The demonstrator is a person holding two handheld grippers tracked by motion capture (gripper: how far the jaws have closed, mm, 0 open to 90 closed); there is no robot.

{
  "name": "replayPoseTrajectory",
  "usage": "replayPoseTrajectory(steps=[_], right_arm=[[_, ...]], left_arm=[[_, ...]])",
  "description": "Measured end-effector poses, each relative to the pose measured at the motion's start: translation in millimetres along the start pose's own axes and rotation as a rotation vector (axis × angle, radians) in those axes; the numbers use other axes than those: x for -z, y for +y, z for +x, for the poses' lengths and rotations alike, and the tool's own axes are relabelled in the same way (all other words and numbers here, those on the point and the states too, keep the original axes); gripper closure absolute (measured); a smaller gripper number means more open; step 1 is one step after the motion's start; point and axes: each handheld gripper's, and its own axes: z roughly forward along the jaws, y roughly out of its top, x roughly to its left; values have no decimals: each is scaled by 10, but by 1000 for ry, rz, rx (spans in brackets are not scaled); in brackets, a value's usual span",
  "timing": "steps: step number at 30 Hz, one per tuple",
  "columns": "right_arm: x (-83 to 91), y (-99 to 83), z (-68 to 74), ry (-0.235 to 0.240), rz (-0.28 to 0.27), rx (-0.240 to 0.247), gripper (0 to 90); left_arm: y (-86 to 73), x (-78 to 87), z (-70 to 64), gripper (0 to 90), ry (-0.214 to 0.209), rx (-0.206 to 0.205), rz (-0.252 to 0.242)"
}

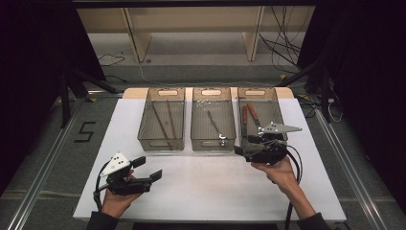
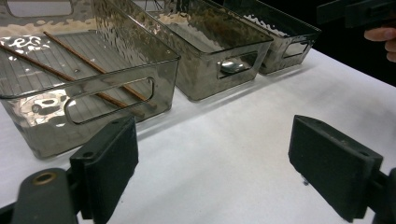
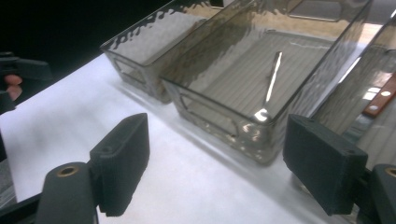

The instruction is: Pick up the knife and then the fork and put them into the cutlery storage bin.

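Observation:
Three smoky clear bins stand in a row on the white table [image 1: 210, 187]. The left bin [image 1: 162, 143] holds two brown chopsticks [image 1: 163, 122], also seen as chopsticks [image 2: 79, 70]. In the middle bin [image 1: 213, 143] lies a metal spoon [image 1: 215, 125], the same spoon [image 3: 271, 81]. The right bin [image 1: 275, 103] holds two brown-handled knives [image 1: 249, 117]. My left gripper [image 1: 147, 168] is open over bare table in front of the left bin, its jaws wide apart [image 2: 219, 158]. My right gripper [image 1: 245, 144] is open and empty at the near ends of the middle and right bins [image 3: 217, 158].
Bare white tabletop spreads between the two grippers and the bins. Beyond the table are wooden shelf legs [image 1: 136, 38] and loose cables [image 1: 282, 48] on the floor. A metal rail [image 1: 43, 163] runs along the left side, with dark stands at both sides.

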Motion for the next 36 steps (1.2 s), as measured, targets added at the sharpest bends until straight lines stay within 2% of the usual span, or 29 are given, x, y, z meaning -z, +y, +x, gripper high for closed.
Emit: replayPoseTrajectory(steps=[11,20,27,30,36], right_arm=[[70,-210,120,17,-61,11,212],[119,-349,175,25,-88,16,206],[195,-464,202,28,-106,18,198],[221,-516,209,20,-101,7,189],[250,-607,234,11,-99,16,186]], left_arm=[[-5,-12,-9,156,1,-5,7],[-7,-12,-11,155,-1,-4,8],[-6,-13,-9,155,-3,-2,7],[-5,-14,-12,155,-4,-4,8],[-5,-7,-11,156,-8,-1,7]])
